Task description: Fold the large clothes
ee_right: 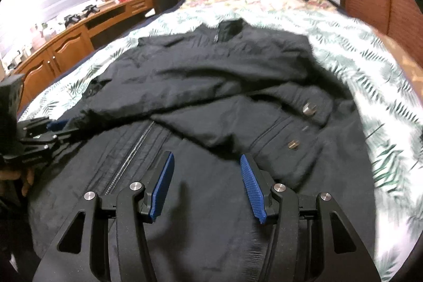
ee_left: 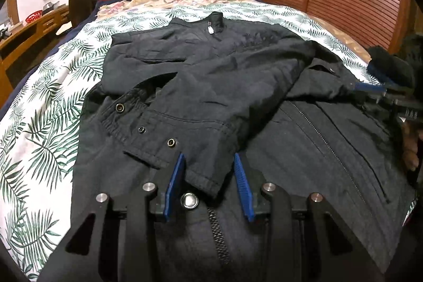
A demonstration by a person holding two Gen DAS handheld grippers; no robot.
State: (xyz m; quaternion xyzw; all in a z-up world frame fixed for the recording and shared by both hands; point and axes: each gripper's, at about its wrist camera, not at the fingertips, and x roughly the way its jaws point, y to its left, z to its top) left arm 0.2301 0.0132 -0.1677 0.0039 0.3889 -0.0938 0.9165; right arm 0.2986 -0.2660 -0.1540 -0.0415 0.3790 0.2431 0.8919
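Jacket [ee_left: 211, 86], black, matte, crumpled, on leaf-print bedspread [ee_left: 39, 128]; left claw [ee_left: 208, 184] and right claw [ee_right: 206, 181] wide.

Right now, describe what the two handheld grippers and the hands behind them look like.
Both the left gripper and the right gripper are matte black linkages with triangular cut-outs and round silver pivot pins. Each carries two blue ribbed finger pads. No cables show. A bare-skinned hand is partly visible behind the right gripper; sleeves cannot be made out.

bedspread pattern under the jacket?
Green palm leaves on white; the bedspread shows sharpest in the left wrist view.
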